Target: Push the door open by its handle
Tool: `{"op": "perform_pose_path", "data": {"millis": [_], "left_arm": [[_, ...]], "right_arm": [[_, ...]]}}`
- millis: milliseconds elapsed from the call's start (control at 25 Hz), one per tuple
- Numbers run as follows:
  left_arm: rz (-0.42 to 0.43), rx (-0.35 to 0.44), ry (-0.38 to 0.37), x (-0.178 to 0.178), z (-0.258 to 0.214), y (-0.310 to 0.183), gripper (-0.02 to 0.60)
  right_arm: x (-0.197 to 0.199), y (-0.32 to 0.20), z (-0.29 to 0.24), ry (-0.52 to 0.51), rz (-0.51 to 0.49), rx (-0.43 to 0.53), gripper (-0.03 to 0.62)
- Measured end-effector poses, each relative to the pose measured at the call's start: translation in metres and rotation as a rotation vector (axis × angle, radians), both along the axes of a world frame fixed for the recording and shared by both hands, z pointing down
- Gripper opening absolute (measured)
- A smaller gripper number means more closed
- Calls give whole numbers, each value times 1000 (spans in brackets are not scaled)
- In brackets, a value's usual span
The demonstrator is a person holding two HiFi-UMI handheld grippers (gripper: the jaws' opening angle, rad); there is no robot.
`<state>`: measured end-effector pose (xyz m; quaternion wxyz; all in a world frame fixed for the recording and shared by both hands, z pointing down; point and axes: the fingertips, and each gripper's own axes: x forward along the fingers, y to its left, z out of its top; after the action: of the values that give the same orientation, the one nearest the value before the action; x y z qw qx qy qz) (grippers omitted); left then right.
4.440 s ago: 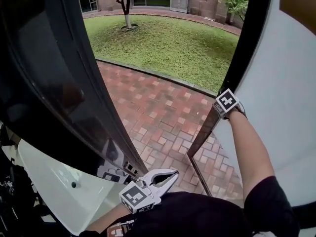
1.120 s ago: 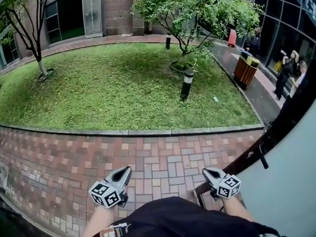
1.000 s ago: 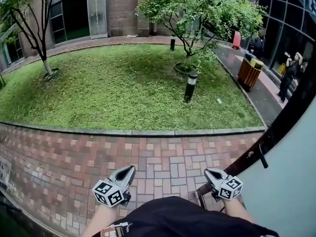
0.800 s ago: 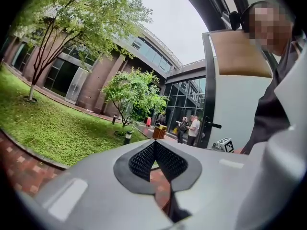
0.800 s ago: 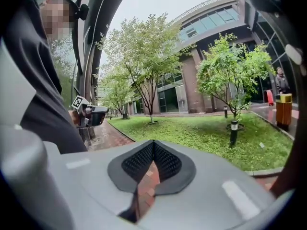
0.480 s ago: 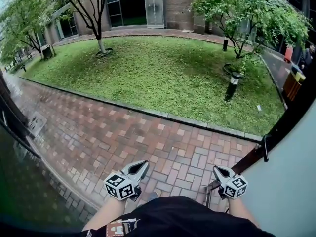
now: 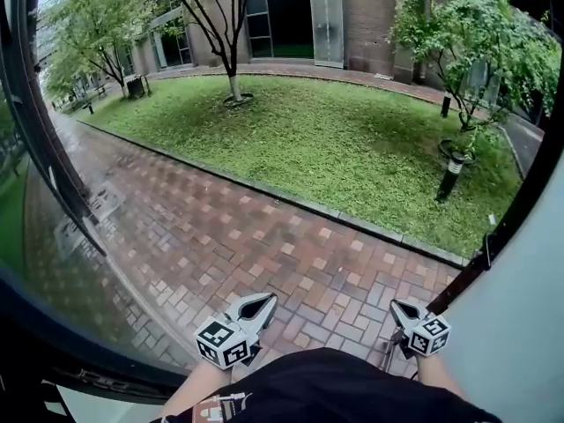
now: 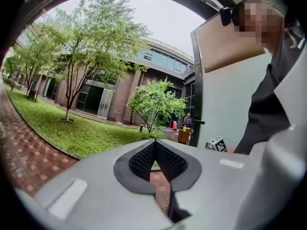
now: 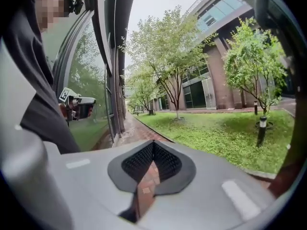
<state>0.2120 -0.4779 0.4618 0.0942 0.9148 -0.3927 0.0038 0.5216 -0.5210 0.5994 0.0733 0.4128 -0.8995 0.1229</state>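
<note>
The open door (image 7: 529,307) is a white panel with a dark edge, at the right of the head view. Its small dark handle (image 7: 487,250) sticks out of that edge, well above and right of my right gripper (image 7: 394,304). That gripper is shut on nothing and hangs low over the brick paving, clear of the door. My left gripper (image 7: 264,298) is also shut and empty, level with it and to its left. In the left gripper view, the door edge (image 8: 196,80) and handle (image 8: 198,122) stand ahead at right. The right gripper's marker cube (image 8: 217,143) shows below them.
A wet red brick path (image 7: 264,236) runs past the doorway, with a lawn (image 7: 352,139), trees and a bollard lamp (image 7: 451,174) beyond. A glass panel in a dark frame (image 7: 35,139) stands at the left. A bin (image 8: 183,135) and a person stand far off.
The head view has swung left: the glass panel and its frame have come into sight at left. Both grippers have stayed low by my body, shut, and off the door.
</note>
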Motion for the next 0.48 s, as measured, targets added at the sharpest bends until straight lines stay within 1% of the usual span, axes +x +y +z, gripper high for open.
{"op": "perform_pose_path", "data": {"millis": [80, 160, 200, 320, 360, 400, 480], "left_arm": [[15, 39, -12, -16, -11, 32, -8], [39, 57, 2, -29, -13, 67, -8], [66, 61, 11, -31, -12, 86, -8], [231, 41, 22, -22, -2, 153, -8], [268, 31, 19, -25, 0, 177, -8], [291, 25, 13, -33, 1, 200, -8], [321, 25, 2, -56, -5, 237, -8]], "right_arm": [[-21, 18, -13, 13, -1, 35, 2], [-42, 39, -26, 25, 4, 71, 2], [-50, 54, -30, 33, 19, 86, 2], [-64, 138, -31, 56, 115, 77, 2], [-80, 163, -32, 61, 111, 65, 2], [-101, 185, -34, 68, 86, 56, 2], [-148, 227, -46, 90, 26, 54, 2]]}}
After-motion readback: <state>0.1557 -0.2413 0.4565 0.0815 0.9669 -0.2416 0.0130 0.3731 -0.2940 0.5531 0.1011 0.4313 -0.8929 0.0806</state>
